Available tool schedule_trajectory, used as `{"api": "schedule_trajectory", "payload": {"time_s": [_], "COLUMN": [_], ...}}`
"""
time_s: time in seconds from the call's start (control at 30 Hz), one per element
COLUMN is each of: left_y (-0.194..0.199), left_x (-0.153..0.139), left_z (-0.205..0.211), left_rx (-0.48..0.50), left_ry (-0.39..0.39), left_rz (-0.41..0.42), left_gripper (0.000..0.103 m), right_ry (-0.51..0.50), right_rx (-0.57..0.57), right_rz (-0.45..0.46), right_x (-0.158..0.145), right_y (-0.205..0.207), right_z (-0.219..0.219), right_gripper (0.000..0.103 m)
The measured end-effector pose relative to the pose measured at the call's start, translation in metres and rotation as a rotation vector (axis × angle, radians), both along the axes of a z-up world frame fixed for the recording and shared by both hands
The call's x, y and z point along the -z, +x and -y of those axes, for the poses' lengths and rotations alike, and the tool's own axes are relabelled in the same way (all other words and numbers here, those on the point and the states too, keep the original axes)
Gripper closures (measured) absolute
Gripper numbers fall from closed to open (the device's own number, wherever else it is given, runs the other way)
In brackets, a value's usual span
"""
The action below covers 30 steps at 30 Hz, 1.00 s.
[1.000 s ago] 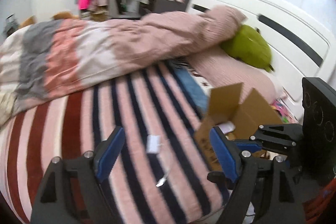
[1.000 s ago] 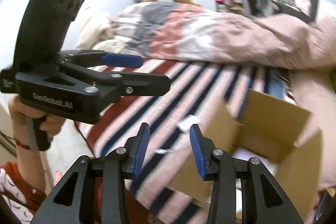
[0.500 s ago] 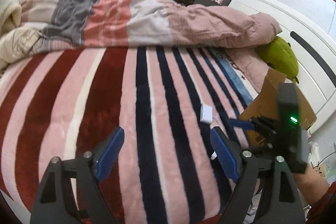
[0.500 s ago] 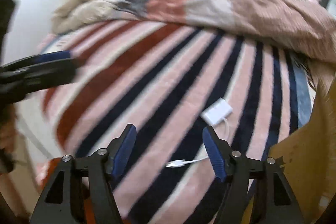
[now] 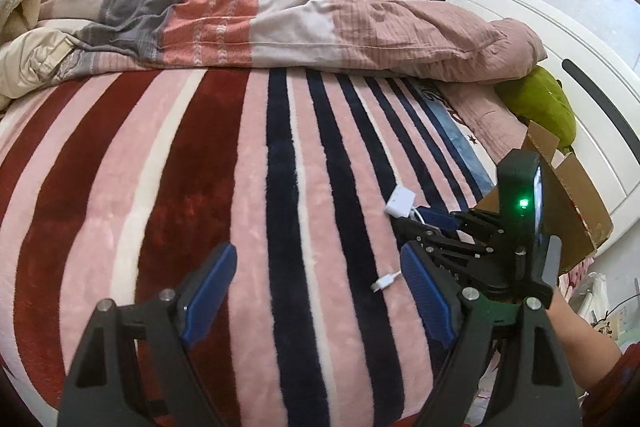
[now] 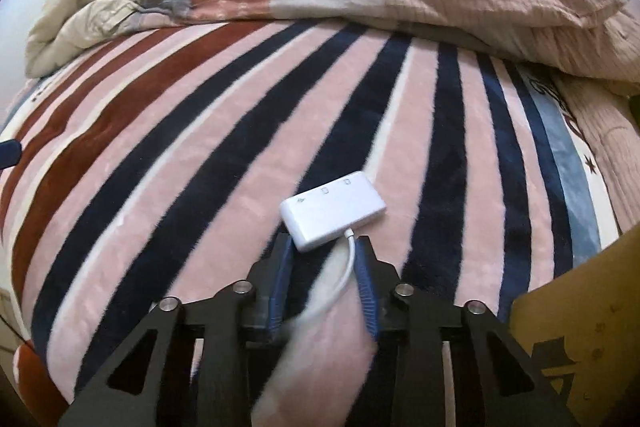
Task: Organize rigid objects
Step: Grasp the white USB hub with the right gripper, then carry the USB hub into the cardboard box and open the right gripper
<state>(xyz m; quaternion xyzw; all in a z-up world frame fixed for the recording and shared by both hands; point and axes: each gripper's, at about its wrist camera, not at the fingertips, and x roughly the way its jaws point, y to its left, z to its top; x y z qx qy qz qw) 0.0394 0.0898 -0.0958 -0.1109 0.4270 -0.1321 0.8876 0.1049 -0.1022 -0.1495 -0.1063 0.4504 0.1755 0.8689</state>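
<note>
A small white adapter hub with a short white cable lies on the striped blanket. It also shows in the left wrist view, its cable plug lying nearer. My right gripper is low on the blanket, its blue fingers open on either side of the cable, just behind the hub. It also shows in the left wrist view. My left gripper is open and empty above the blanket, left of the hub.
An open cardboard box stands at the bed's right side; its flap shows in the right wrist view. A bunched duvet lies across the far side. A green plush rests by the white headboard.
My right gripper has moved forward and down to the hub and its jaws have narrowed around the cable. My left gripper has barely moved.
</note>
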Motion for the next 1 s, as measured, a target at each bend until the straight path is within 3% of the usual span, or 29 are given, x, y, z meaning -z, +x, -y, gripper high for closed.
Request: {"api": "schedule_trajectory", "payload": {"time_s": [0.13, 0.27, 0.4, 0.47, 0.53, 0.7, 0.87, 1.0], "left_y": [0.000, 0.006, 0.010, 0.010, 0.012, 0.019, 0.027, 0.044], "left_x": [-0.012, -0.030, -0.052, -0.066, -0.081, -0.117, -0.144, -0.149], "left_z": [0.004, 0.010, 0.022, 0.028, 0.036, 0.069, 0.124, 0.180], "left_rx": [0.034, 0.092, 0.152, 0.188, 0.229, 0.313, 0.386, 0.462], "left_ry": [-0.022, -0.085, -0.101, -0.135, -0.176, -0.182, -0.100, -0.075], "left_rz": [0.010, 0.017, 0.028, 0.040, 0.036, 0.058, 0.081, 0.053], "left_gripper": [0.022, 0.022, 0.023, 0.032, 0.051, 0.075, 0.075, 0.076], "right_ry": [0.047, 0.113, 0.174, 0.190, 0.202, 0.229, 0.230, 0.230], "right_rx": [-0.085, -0.191, -0.275, -0.302, -0.321, -0.311, -0.250, -0.169], "right_rz": [0.029, 0.067, 0.128, 0.162, 0.209, 0.289, 0.353, 0.371], "right_x": [-0.023, -0.058, -0.099, -0.115, -0.135, -0.169, -0.188, -0.194], "right_y": [-0.019, -0.041, -0.065, -0.076, -0.087, -0.098, -0.101, -0.098], "right_z": [-0.014, -0.030, -0.036, -0.036, -0.031, -0.007, 0.033, 0.076], "right_gripper": [0.078, 0.078, 0.078, 0.078, 0.078, 0.078, 0.078, 0.078]}}
